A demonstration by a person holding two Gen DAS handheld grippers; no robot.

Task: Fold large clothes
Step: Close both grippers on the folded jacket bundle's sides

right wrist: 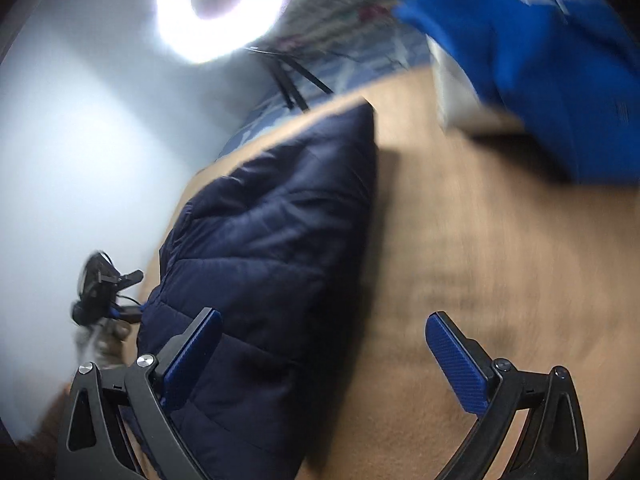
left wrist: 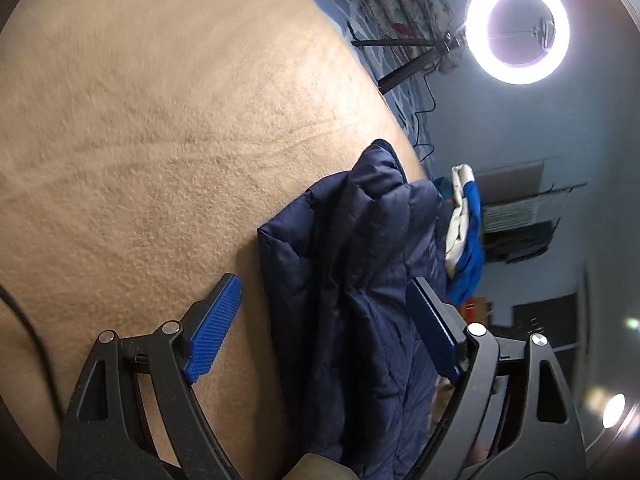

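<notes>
A navy quilted puffer jacket lies folded into a long bundle on a tan blanket surface. My left gripper is open, its blue pads wide apart, with the jacket's end between them; nothing is held. In the right wrist view the same jacket lies folded on the tan surface. My right gripper is open and empty, its left pad over the jacket and its right pad over bare blanket. The left gripper shows at the jacket's far side.
A blue and white garment lies heaped beyond the jacket, also in the right wrist view, blurred. A lit ring light on a black tripod stands past the surface's edge. A patterned curtain and shelves lie behind.
</notes>
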